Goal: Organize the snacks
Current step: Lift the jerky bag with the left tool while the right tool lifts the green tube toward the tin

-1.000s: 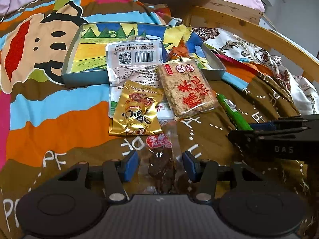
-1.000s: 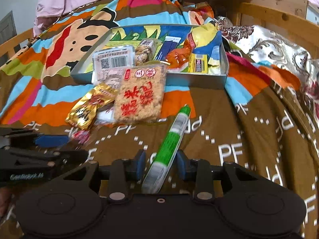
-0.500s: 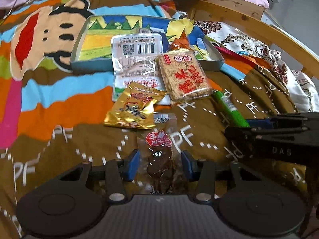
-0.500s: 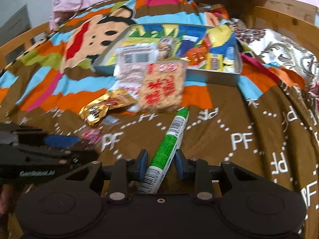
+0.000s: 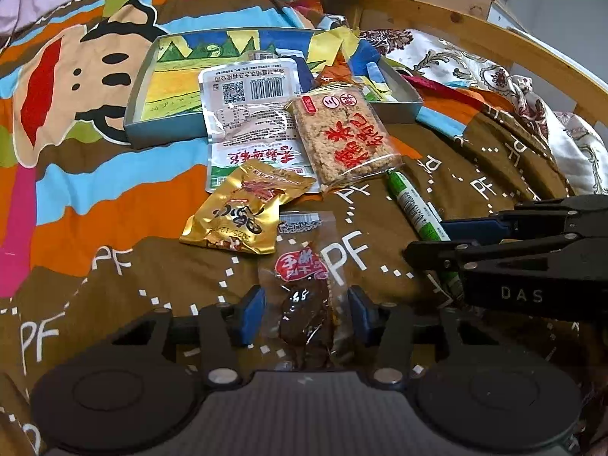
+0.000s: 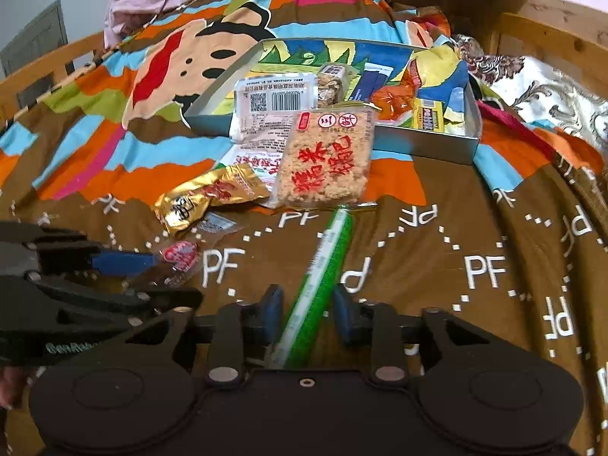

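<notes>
The left gripper [image 5: 304, 313] straddles a clear packet of dark dried meat [image 5: 304, 304] lying on the bedspread [image 5: 114, 228]. Its pads sit at or just off the crinkly edges, having just stopped closing, so I cannot tell whether it is truly clamped. The packet's long axis runs from 6 to 12 o'clock in the left wrist view, red label end pointing away. The film is slick and floppy; a pinch on the edges alone would likely let it slide out or fold on lifting.

The right gripper [image 6: 307, 315] has just been closing around a green stick pack [image 6: 323, 277], with a slim gap showing either side, so it is not yet pinched. The stick points toward 1 o'clock in the right wrist view, far tip almost touching the rice cake packet [image 6: 326, 159]. Held low at one end, it may swing or nudge that packet.

The two grippers are close; lifting together risks a bump.

Farther on, the gold pouch [image 5: 243, 212] and white pouch [image 5: 250, 114] lie before the tray [image 5: 136, 129] at 12 o'clock.
</notes>
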`<action>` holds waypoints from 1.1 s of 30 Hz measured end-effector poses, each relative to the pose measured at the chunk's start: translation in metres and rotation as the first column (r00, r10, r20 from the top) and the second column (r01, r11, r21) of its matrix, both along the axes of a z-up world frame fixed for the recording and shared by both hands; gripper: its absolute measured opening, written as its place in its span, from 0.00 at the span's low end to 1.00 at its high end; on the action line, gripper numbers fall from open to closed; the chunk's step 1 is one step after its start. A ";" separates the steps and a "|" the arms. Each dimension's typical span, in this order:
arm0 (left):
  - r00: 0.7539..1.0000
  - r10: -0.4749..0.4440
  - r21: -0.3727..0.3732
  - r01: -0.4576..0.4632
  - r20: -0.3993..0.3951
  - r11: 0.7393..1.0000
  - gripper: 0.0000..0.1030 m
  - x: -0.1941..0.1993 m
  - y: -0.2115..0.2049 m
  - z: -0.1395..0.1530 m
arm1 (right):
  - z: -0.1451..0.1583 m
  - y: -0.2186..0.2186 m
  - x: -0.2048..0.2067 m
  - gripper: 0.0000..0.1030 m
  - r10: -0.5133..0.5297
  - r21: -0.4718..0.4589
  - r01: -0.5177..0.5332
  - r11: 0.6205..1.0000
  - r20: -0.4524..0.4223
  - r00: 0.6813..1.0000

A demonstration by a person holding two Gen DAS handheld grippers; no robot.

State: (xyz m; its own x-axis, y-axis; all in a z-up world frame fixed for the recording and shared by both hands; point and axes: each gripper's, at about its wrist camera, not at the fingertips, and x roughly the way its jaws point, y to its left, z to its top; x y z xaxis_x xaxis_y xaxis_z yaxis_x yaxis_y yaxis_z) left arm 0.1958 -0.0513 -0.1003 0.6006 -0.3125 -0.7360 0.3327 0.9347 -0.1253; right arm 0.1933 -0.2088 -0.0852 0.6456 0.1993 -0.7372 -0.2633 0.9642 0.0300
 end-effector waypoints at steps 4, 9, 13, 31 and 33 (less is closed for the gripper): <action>1.000 0.017 -0.024 -0.017 -0.014 1.000 0.48 -0.004 0.005 0.003 | 0.004 0.003 -0.010 0.25 0.024 -0.022 -0.023 0.999 0.007 1.000; 0.997 0.061 -0.081 -0.064 -0.036 0.995 0.48 -0.018 0.012 0.010 | 0.008 0.032 -0.038 0.24 0.163 -0.269 -0.124 0.955 0.126 0.979; 0.994 0.095 -0.119 -0.101 -0.050 0.988 0.48 -0.028 0.017 0.013 | 0.007 0.049 -0.059 0.23 0.277 -0.422 -0.172 0.890 0.202 0.939; 0.980 0.193 -0.205 -0.180 0.045 0.962 0.48 -0.035 0.031 0.054 | 0.026 0.042 -0.061 0.18 0.271 -0.426 -0.109 0.898 0.340 0.900; 0.978 0.202 -0.203 -0.188 0.049 0.961 0.48 -0.033 0.032 0.054 | 0.024 0.042 -0.059 0.18 0.273 -0.426 -0.116 0.897 0.329 0.904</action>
State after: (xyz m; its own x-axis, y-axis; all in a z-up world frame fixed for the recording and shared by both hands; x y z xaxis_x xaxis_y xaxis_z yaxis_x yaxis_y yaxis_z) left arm 0.1627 -0.0195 -0.0459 0.7109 -0.3179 -0.6273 0.1602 0.9417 -0.2957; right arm 0.1339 -0.1668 -0.0612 0.8639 0.0995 -0.4937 -0.3624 0.8035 -0.4723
